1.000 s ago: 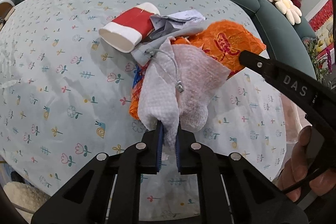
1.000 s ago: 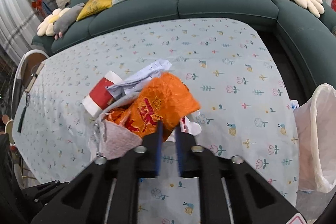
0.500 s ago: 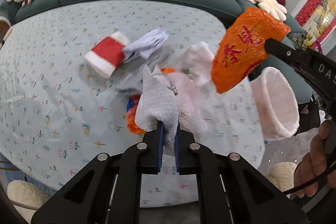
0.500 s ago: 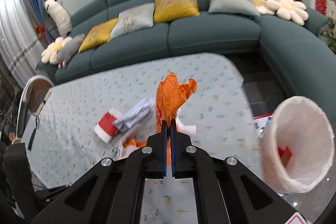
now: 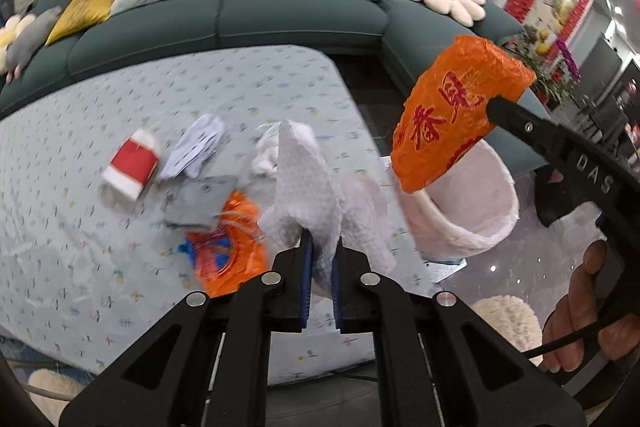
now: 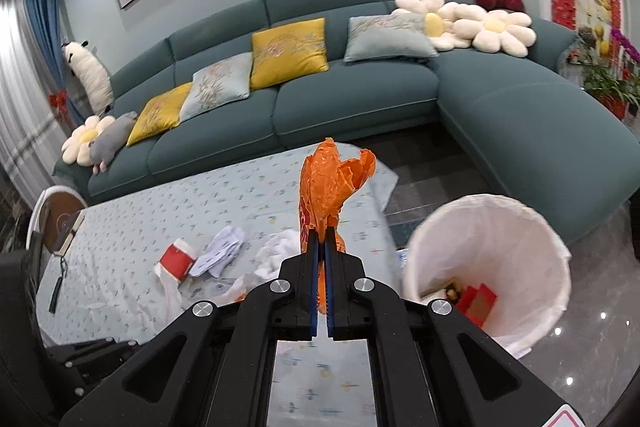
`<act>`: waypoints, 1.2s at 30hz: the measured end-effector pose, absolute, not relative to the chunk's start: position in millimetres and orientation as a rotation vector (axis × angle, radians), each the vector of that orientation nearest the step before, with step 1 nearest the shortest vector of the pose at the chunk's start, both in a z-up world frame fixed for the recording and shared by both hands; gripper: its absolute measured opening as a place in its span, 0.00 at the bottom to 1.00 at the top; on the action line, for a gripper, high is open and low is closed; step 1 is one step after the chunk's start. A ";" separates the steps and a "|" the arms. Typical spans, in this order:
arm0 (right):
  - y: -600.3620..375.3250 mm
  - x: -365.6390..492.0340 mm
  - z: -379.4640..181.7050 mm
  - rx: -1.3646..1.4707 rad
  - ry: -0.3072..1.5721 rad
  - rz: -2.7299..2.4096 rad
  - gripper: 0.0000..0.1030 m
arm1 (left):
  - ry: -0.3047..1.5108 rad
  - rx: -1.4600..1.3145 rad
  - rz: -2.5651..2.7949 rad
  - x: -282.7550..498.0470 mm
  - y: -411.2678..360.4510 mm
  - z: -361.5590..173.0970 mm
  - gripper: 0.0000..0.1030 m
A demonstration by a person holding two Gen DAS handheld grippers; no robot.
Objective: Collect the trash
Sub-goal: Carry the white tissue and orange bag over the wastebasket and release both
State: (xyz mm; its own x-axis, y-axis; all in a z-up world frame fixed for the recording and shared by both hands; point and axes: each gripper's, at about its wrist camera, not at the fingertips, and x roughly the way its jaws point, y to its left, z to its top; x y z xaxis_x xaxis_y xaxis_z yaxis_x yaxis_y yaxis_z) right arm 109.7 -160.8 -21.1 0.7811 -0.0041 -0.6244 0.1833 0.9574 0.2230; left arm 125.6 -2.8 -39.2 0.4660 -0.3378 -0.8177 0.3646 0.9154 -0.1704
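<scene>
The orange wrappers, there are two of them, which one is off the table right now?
The orange bag with red characters, pinched in the right gripper; the other orange wrapper lies on the tablecloth.

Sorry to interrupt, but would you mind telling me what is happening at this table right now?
A person is clearing trash with a claw in each hand. The left claw is shut on a white paper towel, and the right claw is shut on an orange wrapper, both held above the table. The lined bin stands beside the table and already holds some trash. A red cup, papers and another orange wrapper lie on the table.
</scene>
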 end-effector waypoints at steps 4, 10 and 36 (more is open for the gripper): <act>-184.6 96.3 -19.6 0.299 0.651 -0.143 0.03 | 0.983 0.050 -0.461 124.3 -26.2 -30.0 0.08; -219.7 79.8 -24.5 0.326 0.644 -0.203 0.03 | 0.967 0.084 -0.506 124.6 -61.7 -21.6 0.08; -318.1 70.1 -80.9 0.411 0.714 -0.358 0.03 | 1.026 0.154 -0.684 152.5 -207.4 -48.7 0.09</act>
